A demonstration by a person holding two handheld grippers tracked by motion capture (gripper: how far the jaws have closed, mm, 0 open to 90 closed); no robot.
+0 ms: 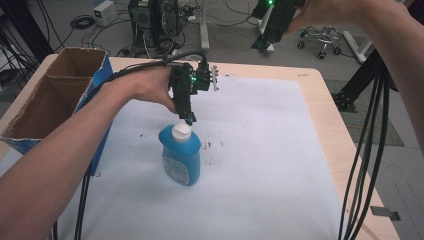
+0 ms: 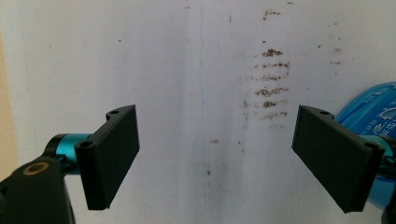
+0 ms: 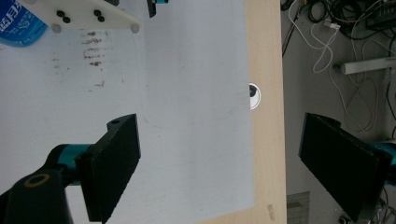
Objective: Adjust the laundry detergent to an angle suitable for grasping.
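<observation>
One blue bottle [image 1: 181, 155], one cardboard box [image 1: 52, 95], two grippers, fingers apart

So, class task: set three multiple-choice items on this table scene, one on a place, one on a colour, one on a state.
1. Where is the cardboard box?
A. at the table's left edge
B. at its right edge
C. on the bottle

2. What colour is the bottle?
A. red
B. blue
C. green

3. How does the left claw stand?
A. shut on the cap
B. shut on a cable
C. open, holding nothing

Key: 1 A, the high view shows it at the left; 2 B, its body is blue under a white cap; 3 C, its jaws stand apart over bare sheet.
</observation>
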